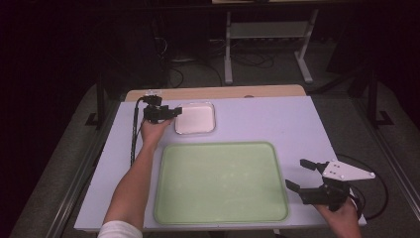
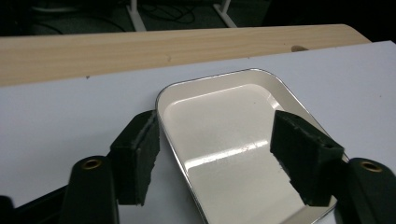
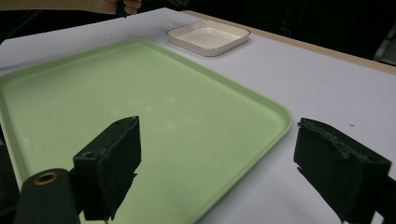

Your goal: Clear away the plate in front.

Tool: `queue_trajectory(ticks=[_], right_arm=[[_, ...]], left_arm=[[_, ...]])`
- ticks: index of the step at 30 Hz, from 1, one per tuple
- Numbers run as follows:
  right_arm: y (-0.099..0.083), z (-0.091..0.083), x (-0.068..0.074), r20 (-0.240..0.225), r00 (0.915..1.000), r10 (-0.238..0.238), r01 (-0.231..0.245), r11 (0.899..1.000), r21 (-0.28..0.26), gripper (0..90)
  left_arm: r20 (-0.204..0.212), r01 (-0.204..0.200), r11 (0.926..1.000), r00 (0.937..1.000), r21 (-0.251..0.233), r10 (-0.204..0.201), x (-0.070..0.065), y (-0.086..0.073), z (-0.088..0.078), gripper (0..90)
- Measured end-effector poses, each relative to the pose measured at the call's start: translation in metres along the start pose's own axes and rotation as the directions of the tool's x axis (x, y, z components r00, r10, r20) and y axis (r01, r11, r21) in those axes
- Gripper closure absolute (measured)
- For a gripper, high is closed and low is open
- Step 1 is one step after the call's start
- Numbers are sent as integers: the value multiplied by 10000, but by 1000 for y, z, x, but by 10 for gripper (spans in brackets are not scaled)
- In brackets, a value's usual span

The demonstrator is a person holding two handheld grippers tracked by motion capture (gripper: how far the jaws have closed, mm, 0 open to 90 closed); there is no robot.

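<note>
One edge of the small white enamel tray (image 2: 233, 135), at the bench's (image 1: 277, 119) far left, lies between the left claw's (image 1: 171, 113) parted, empty jaws, while the right claw (image 1: 300, 174) hangs wide and empty well apart.

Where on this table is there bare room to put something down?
The green tray is bare inside. So is the white dish behind it. The tabletop is free right of the dish and behind the tray. It is crowded at the dish's left rim, which the left tongs straddle, and at the tray's right front corner by the right tongs.
</note>
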State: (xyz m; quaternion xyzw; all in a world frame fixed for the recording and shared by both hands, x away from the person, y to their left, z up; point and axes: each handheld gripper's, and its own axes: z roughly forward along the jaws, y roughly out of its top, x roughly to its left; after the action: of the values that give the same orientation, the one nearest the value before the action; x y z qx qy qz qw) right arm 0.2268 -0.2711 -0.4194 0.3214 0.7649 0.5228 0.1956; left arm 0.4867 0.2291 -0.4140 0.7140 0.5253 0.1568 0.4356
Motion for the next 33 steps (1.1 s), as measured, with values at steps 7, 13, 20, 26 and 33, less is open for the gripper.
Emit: queue_trajectory(ticks=[7,13,20,26,33], right_arm=[[-1,-3,-2,42,10000,61,-61,10000,-53,141],[-1,-3,-2,30,10000,62,-62,10000,-24,141],[-1,-3,-2,15,10000,68,-68,10000,-31,141],[-1,-3,-2,10,10000,76,-75,10000,-57,141],[-1,-3,-2,9,10000,53,-53,10000,-37,141]], left_arm=[[-180,389,9986,9991,359,-383,4,-6,11,445],[-309,795,9951,9965,581,-778,6,-11,18,491],[-531,1355,9870,9899,869,-1312,9,-16,22,557],[-695,1754,9785,9832,1083,-1686,10,-19,26,628],[-908,1945,9721,9788,1314,-1836,9,-21,29,709]])
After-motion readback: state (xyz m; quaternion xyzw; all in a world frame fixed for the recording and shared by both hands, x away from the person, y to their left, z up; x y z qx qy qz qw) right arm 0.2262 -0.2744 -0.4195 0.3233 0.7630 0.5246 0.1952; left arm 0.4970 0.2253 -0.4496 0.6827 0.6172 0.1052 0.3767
